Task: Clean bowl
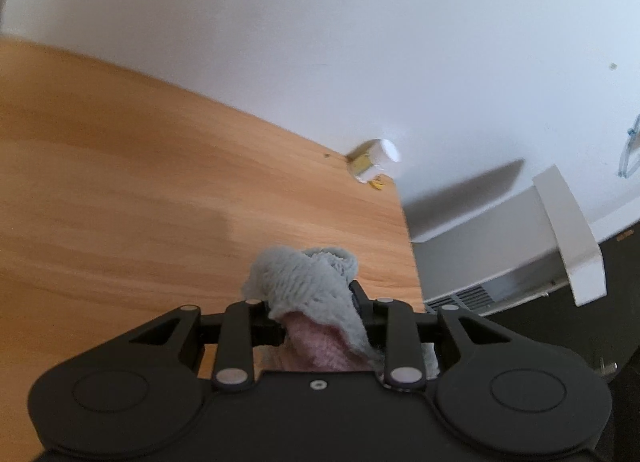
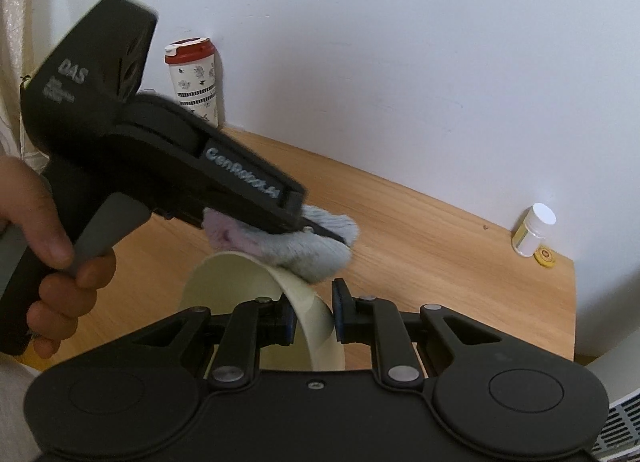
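My right gripper (image 2: 314,316) is clamped on the near wall of the cream bowl (image 2: 256,274), tipped on edge above the table (image 2: 440,246) — my left gripper (image 2: 320,232), pinching the cloth (image 2: 316,258), presses onto its far rim from above.

One cream plastic bowl (image 2: 308,314), one grey-and-pink fluffy cloth (image 2: 288,246) and two black two-finger grippers appear. One red-lidded patterned canister (image 2: 194,82) and one white-capped small bottle (image 2: 534,230) stand on one wooden table (image 2: 440,242).
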Demonstrator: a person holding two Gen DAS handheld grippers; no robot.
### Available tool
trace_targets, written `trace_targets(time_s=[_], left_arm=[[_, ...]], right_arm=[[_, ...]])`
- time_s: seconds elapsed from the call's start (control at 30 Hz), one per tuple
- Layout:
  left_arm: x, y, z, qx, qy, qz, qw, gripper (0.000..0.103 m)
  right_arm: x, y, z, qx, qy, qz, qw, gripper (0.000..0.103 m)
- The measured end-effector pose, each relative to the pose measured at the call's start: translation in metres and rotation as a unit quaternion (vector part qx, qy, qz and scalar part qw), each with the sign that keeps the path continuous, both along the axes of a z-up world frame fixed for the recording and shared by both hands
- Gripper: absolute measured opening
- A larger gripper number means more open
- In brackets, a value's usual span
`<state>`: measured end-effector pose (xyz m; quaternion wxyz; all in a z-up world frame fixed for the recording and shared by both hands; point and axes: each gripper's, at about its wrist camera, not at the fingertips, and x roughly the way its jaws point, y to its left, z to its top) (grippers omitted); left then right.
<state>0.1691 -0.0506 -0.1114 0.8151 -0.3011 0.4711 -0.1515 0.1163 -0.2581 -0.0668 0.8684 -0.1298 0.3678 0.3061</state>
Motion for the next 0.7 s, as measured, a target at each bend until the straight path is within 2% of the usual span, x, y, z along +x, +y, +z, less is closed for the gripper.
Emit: trace_targets(time_s=[0.4, 0.53, 0.7], left_arm=[[-0.001, 0.008, -0.025, 0.016, 0.04, 0.012, 0.999, 0.028], [-0.001, 0.011, -0.025, -0.007, 0.055, 0.011, 0.9984, 0.026], [0.004, 0.0, -0.015, -0.029, 0.047, 0.0, 0.9985, 0.026]], right_arm=[[-0.008, -0.003, 0.004, -0.003, 0.003, -0.006, 1.0, 0.02], [-0.01, 0.0, 0.004, -0.009, 0.001, 0.004, 1.0, 0.02], [-0.013, 0.005, 0.004, -0.02, -0.005, 0.021, 1.0, 0.019]])
